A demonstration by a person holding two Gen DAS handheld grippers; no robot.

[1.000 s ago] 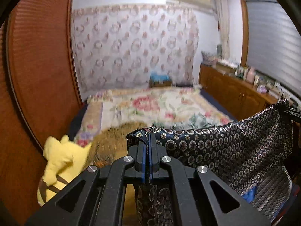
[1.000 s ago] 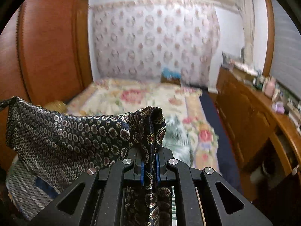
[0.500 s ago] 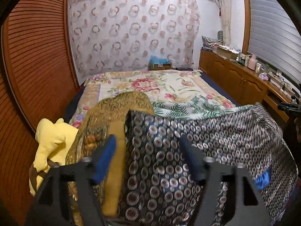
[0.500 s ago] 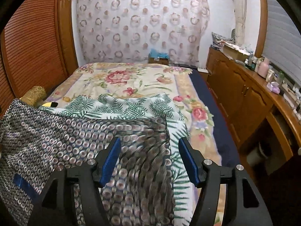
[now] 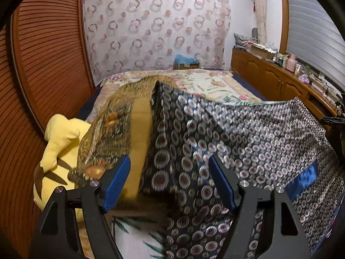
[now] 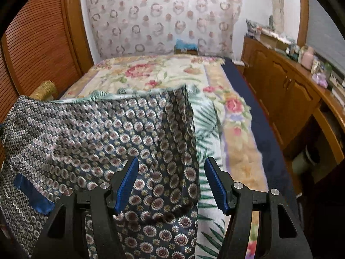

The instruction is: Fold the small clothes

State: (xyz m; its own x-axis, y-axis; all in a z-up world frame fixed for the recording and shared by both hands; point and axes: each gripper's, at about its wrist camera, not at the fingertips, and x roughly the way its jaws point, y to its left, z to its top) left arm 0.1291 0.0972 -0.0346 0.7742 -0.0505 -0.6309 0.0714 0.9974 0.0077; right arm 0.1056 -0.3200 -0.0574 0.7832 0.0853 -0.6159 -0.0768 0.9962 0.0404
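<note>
both claws sat wide apart, gripping nothing: left claw [image 5: 169, 183] and right claw [image 6: 170, 182] hovered low, patterned cloth [image 6: 103, 133] under their tips; no legible labels.

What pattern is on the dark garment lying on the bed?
The dark garment is navy with rows of small round medallions, plus a plain blue patch; clearest in the right wrist view.

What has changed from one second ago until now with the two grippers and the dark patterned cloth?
Both the left gripper and the right gripper opened and let go of the dark blue cloth with round medallions; it dropped and now lies spread on the floral bed cover. The yellow plush toy stayed.
</note>
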